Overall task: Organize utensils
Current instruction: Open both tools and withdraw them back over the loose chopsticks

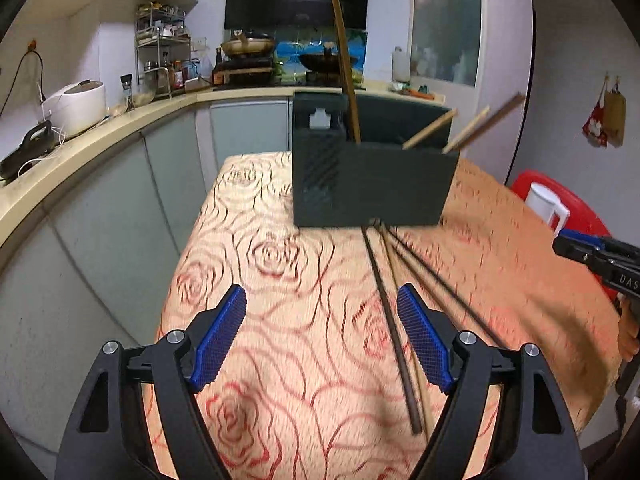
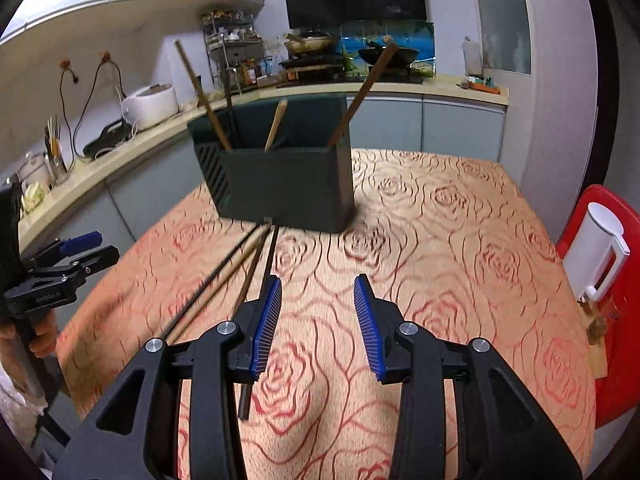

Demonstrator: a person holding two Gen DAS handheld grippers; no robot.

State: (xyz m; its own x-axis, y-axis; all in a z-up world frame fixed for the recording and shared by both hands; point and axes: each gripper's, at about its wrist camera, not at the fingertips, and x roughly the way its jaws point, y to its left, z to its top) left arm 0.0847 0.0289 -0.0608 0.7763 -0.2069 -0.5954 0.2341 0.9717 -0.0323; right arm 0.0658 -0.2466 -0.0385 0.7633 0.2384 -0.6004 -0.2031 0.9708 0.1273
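A dark green utensil holder (image 1: 372, 184) stands on the rose-patterned tablecloth (image 1: 280, 280), with several chopsticks (image 1: 346, 68) leaning in it; it also shows in the right wrist view (image 2: 288, 184). Several loose chopsticks (image 1: 394, 320) lie on the cloth in front of the holder, fanning toward me; the right wrist view shows them too (image 2: 224, 284). My left gripper (image 1: 322, 340) is open and empty above the cloth, left of the loose chopsticks. My right gripper (image 2: 318, 324) is open and empty, just right of the loose chopsticks.
A kitchen counter (image 1: 100, 148) with a rice cooker (image 1: 76, 106) runs along the left and back. A red stool (image 2: 600, 280) with a white container (image 2: 598, 248) stands right of the table. The table edges fall away left and right.
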